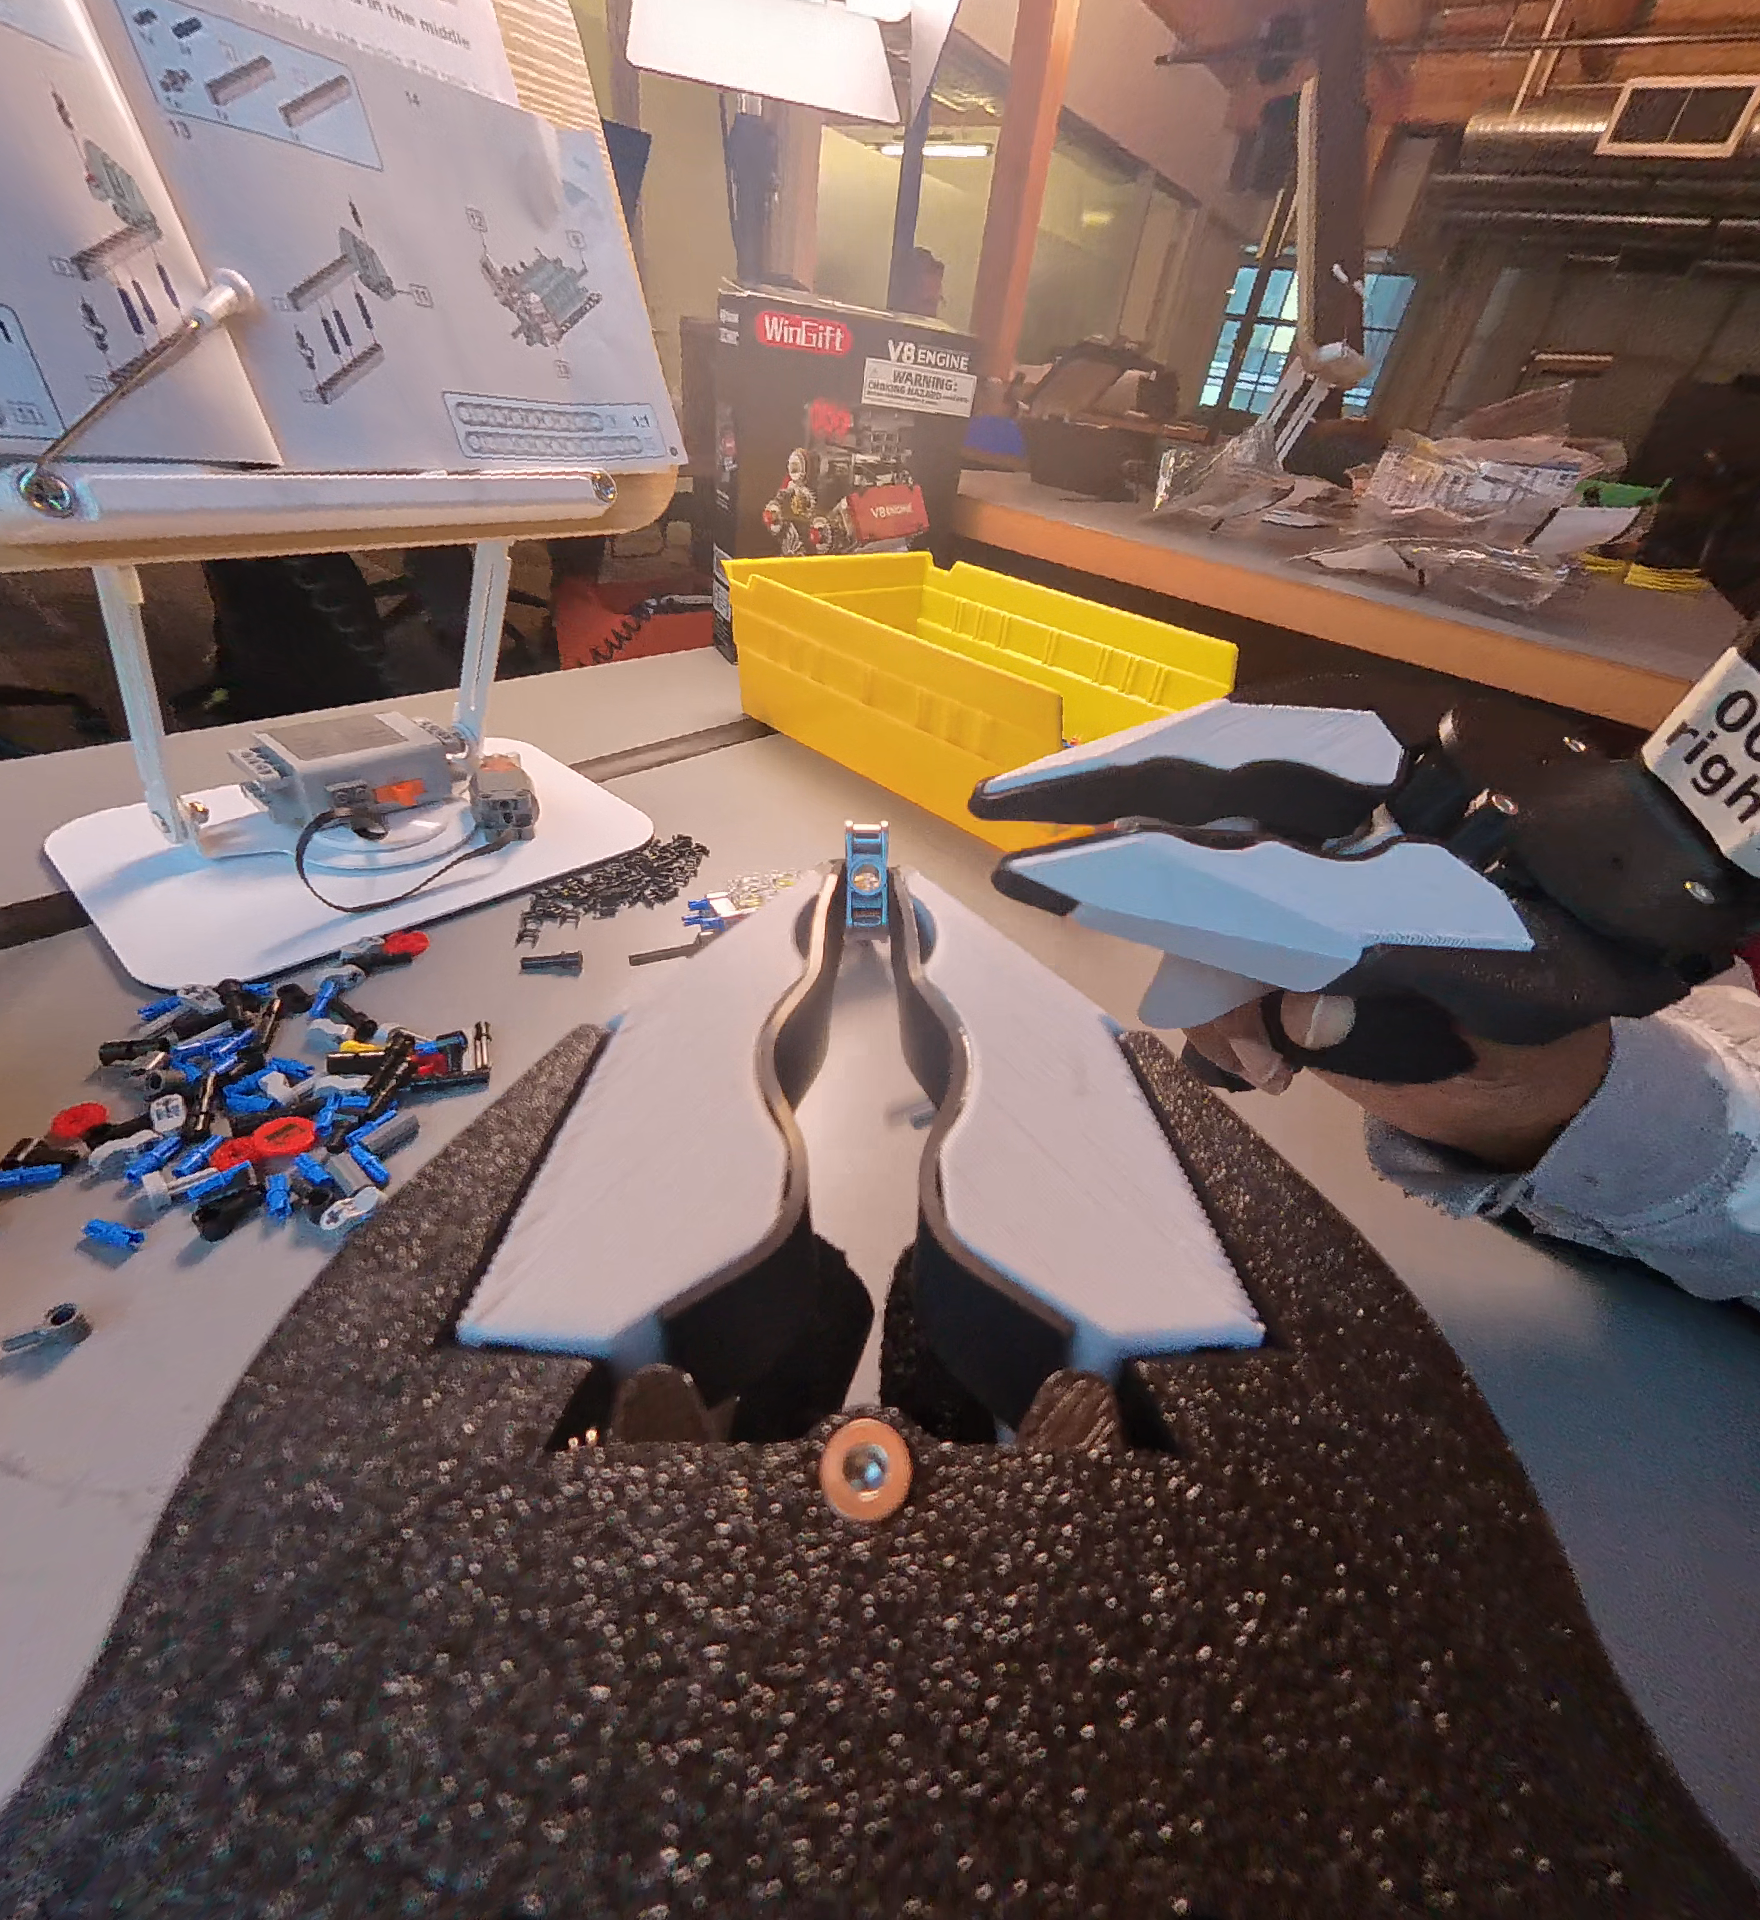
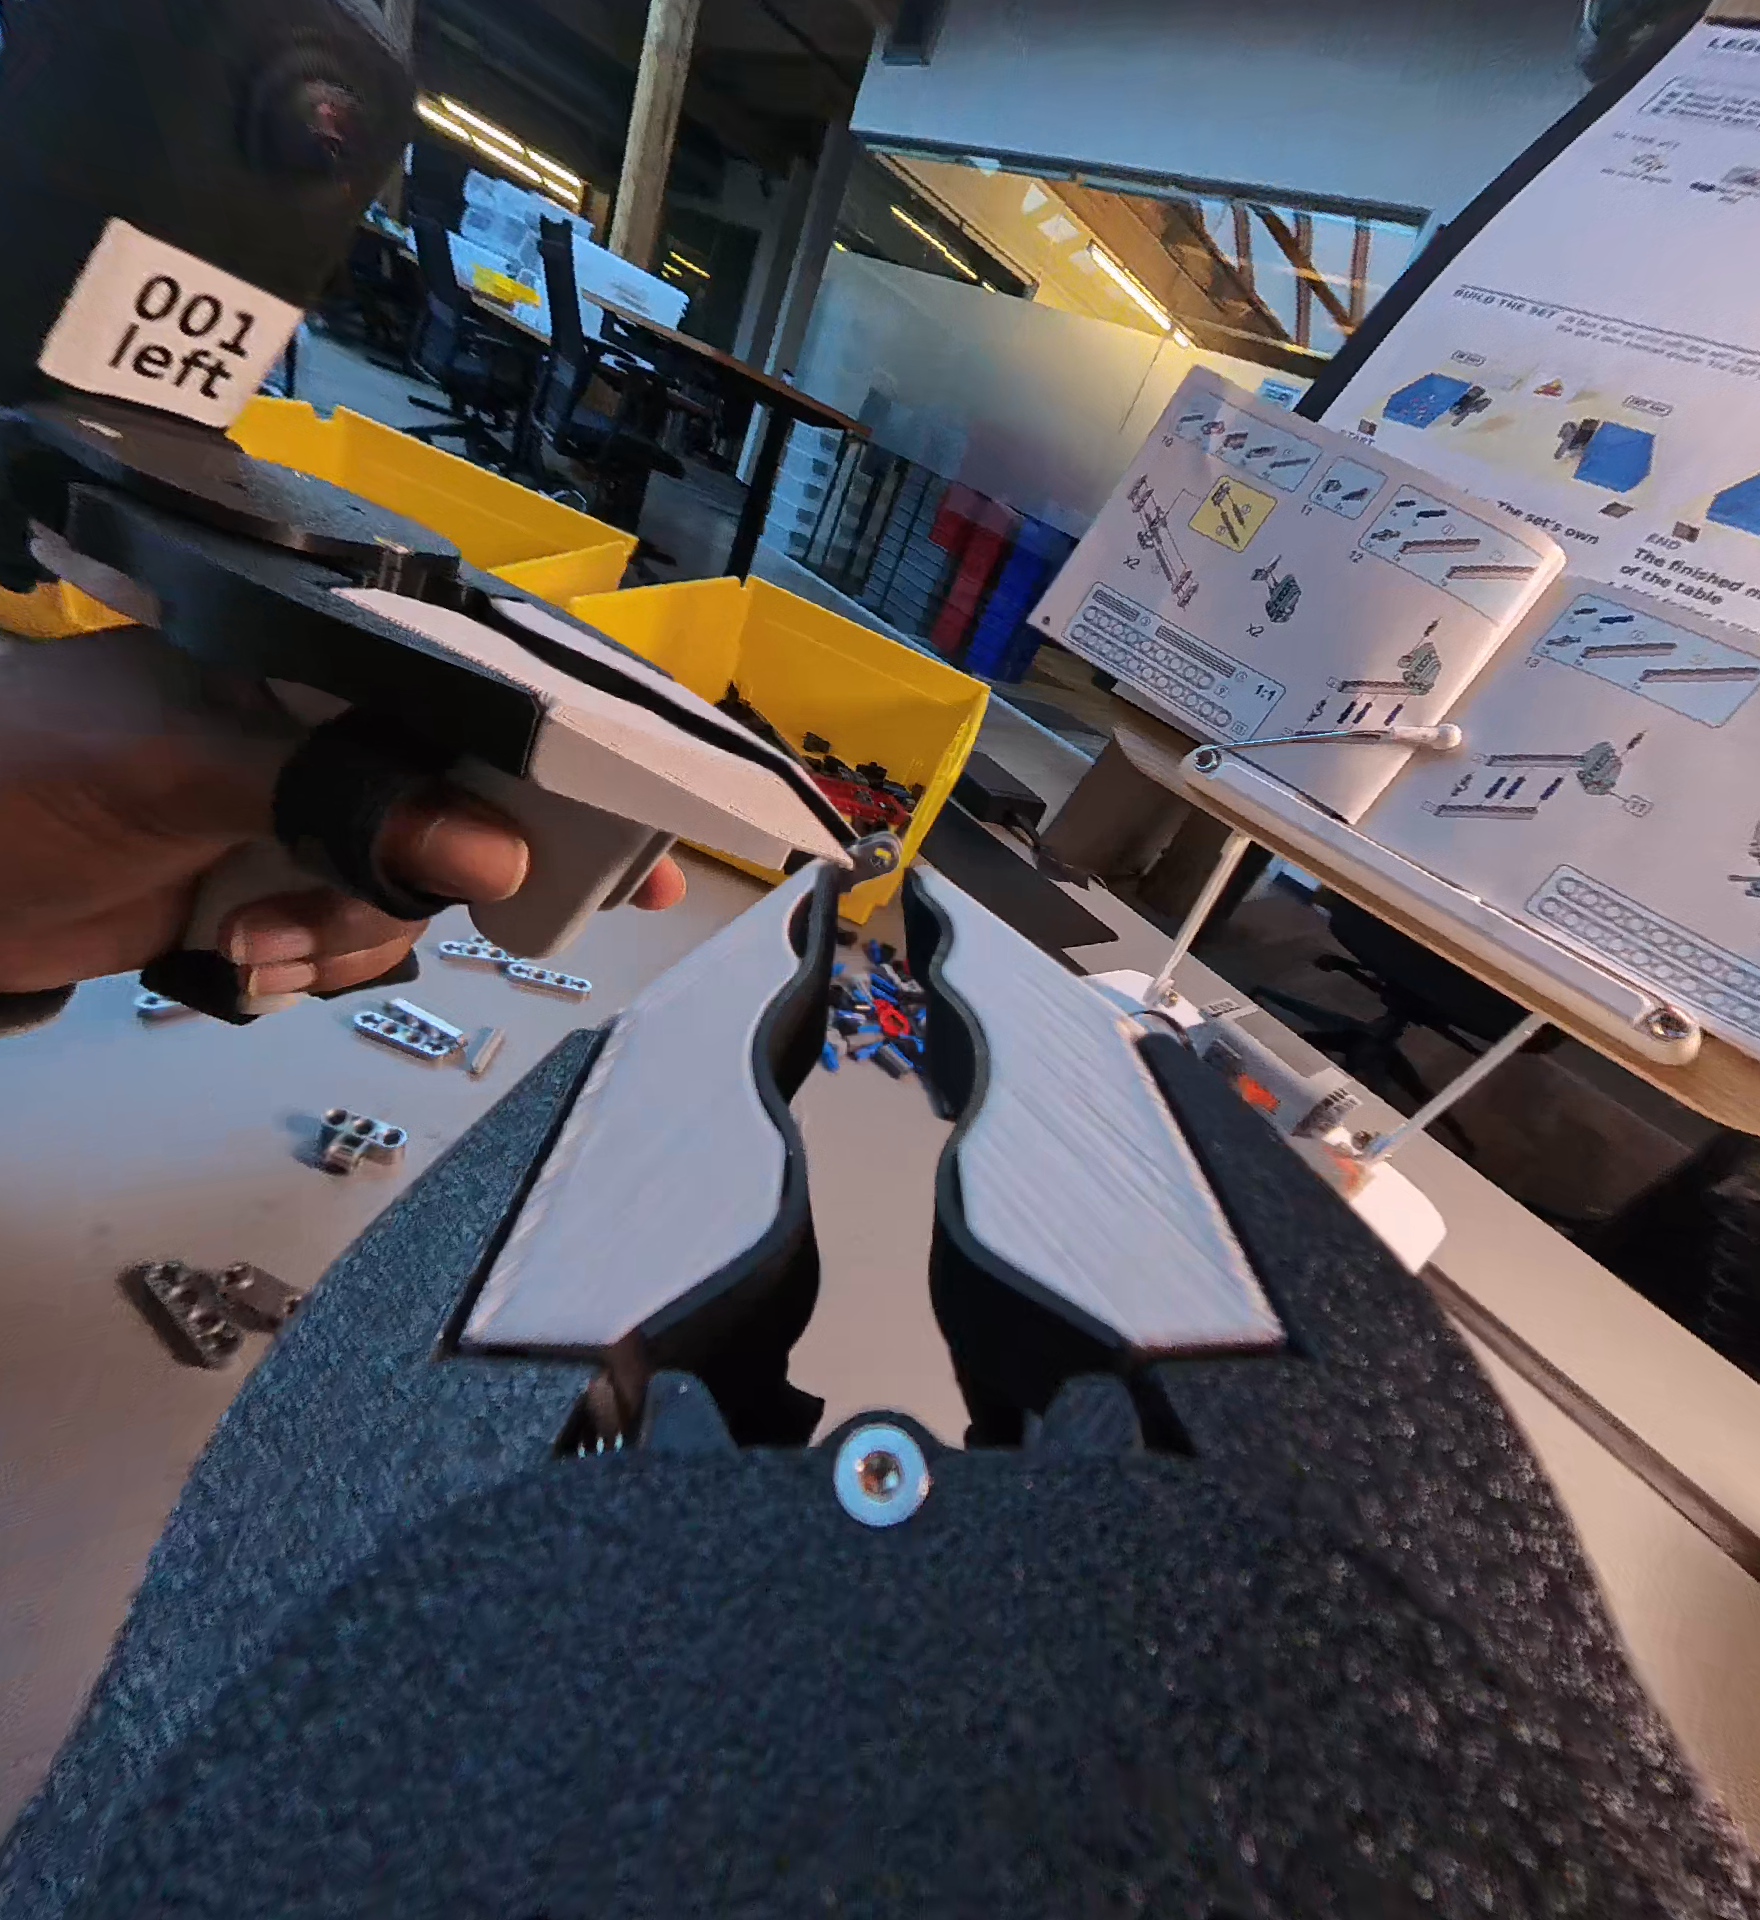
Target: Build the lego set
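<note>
In the left wrist view, the left gripper (image 1: 868, 883) is clenched on a small light-blue perforated plastic connector (image 1: 865, 868), held above the grey tabletop (image 1: 647, 790). The right gripper (image 1: 990, 842) hovers just beside it with a narrow gap between its fingertips, gripping nothing.

In the right wrist view, the right gripper (image 2: 871, 894) has its jaws parted and empty, and the connector (image 2: 876, 854) sits at their tips. Loose blue, black and red pins (image 2: 876, 1023) lie on the table below.

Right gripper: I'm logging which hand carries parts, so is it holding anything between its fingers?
No, the right gripper has a clear gap between its fingers, with only the table and loose parts showing through it.
</note>
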